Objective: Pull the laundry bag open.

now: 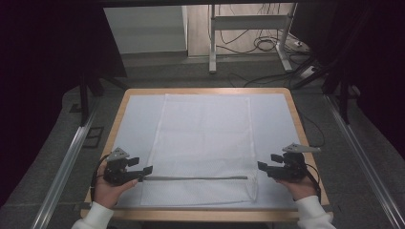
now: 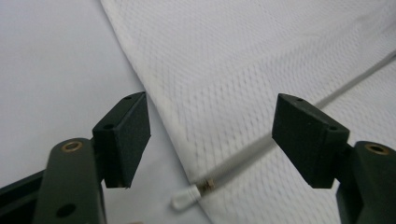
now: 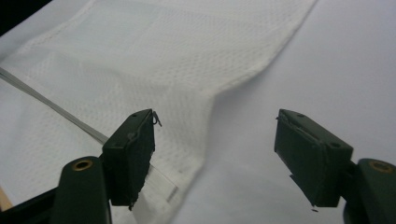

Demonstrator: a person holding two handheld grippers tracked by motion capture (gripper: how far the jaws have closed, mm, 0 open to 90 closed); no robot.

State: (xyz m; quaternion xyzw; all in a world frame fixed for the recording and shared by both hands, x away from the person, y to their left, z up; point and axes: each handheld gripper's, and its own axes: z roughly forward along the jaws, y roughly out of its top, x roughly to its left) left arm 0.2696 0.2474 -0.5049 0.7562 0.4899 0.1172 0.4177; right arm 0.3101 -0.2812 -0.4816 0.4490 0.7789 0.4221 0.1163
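Note:
A white mesh cloth [image 1: 205, 138] lies flat along the middle of the white-covered table [image 1: 136, 124]. A thin grey rod [image 1: 196, 178] runs across its near part, left to right. My left gripper [image 1: 142, 167] hovers at the rod's left end and stands open. In the left gripper view the rod [image 2: 243, 156] and its white tip [image 2: 184, 198] lie on the cloth [image 2: 233, 60] between and below the jaws of the left gripper [image 2: 210, 123], untouched. My right gripper [image 1: 267, 161] is open beside the cloth's right edge. In the right gripper view the cloth's edge [image 3: 163, 60] and the rod [image 3: 51, 105] lie under the open right gripper [image 3: 215, 128].
The table has a wooden rim [image 1: 297, 119]. Bare white cover [image 1: 277, 124] flanks the cloth on both sides. Beyond the far edge stand a metal desk frame [image 1: 212, 43] and floor cables [image 1: 267, 45]. Metal rails [image 1: 67, 162] run along the floor on either side.

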